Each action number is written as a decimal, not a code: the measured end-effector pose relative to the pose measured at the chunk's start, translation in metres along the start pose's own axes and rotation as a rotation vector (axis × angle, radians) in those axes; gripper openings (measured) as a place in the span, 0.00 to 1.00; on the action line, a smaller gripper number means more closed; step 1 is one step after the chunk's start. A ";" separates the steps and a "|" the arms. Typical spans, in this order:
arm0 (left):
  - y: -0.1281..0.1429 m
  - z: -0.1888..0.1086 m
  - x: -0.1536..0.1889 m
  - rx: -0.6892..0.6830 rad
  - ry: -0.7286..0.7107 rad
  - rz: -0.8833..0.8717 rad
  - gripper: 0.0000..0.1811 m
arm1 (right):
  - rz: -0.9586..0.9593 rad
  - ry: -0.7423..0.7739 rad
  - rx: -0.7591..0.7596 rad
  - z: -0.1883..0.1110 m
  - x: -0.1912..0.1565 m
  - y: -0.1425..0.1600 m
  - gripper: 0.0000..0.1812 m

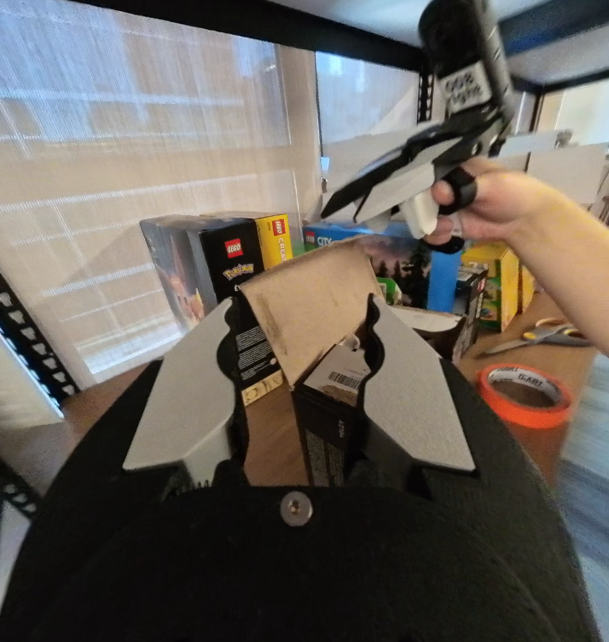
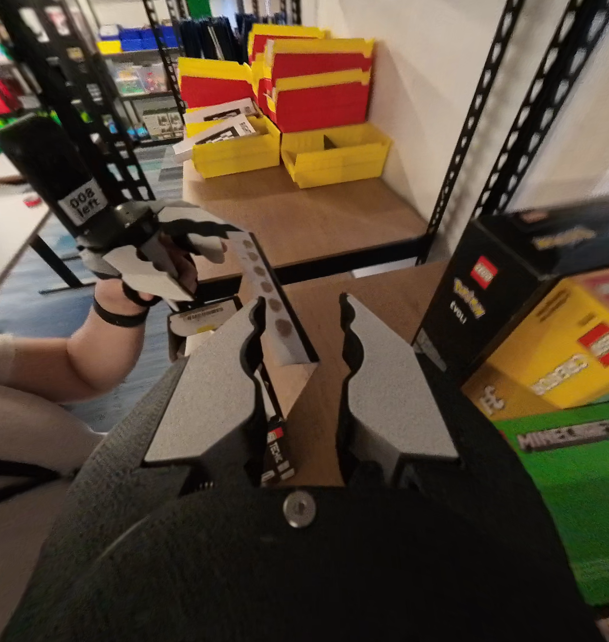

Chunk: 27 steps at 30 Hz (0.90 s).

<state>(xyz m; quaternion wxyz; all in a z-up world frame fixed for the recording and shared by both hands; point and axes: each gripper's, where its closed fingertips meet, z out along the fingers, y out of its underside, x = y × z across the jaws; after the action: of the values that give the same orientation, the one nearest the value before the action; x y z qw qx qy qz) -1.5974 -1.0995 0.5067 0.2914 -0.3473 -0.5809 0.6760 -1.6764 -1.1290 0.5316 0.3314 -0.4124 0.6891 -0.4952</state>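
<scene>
Left gripper point(image 1: 302, 300) spread, straddling an opened black box point(image 1: 325, 427) on the bench point(image 1: 271, 441). Box body against the right finger, bare wood showing at the left finger, so not clamped. Brown cardboard flap point(image 1: 313, 312) standing up just past the fingertips. Right gripper point(image 2: 302, 299) also spread, pinching nothing, raised above and beyond the box in a hand point(image 1: 497, 205). Box edge just inside its left finger in its own view.

Risks, judged:
- Closing off-centre on one wall likely to skid or twist the light box rather than grip it.
- Flap bent already; catching it with a fingertip could crease or tear it further.
- Possible clash between the two grippers over the flap, both crowding the same opening.
- Lifting high could knock the black shelf rail point(image 1: 296, 31) overhead.

Room and edges:
- Ahead of the left gripper: stacked toy boxes point(image 1: 240, 264) close behind the flap, little push-through space.
- Right of it: orange tape roll point(image 1: 524, 396) near, scissors point(image 1: 546, 335) farther on; sideways sweep blocked.
- Left of it: open wood, then a perforated upright.
- Right of the right gripper: more toy boxes point(image 2: 539, 330) close by; black post point(image 2: 470, 139) beyond.
- Bench edge near on the left in the right wrist view, floor below; box close to that edge, drop possible.
</scene>
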 end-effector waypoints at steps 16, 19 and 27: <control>0.051 -0.008 0.012 -0.139 0.131 -0.209 0.20 | 0.373 -0.466 -0.018 0.004 -0.046 0.026 0.15; 0.047 -0.013 0.012 -0.132 0.094 -0.198 0.21 | 0.164 -0.405 -0.064 0.000 -0.065 0.044 0.16; 0.033 -0.054 0.013 -0.242 -0.258 0.231 0.30 | -0.185 -0.192 -0.091 -0.002 -0.076 0.064 0.13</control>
<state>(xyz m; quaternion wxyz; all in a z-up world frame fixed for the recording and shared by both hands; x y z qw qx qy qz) -1.5611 -1.0627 0.4678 0.0912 -0.3547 -0.6468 0.6690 -1.6598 -1.0494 0.4743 0.3297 -0.5342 0.6350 -0.4502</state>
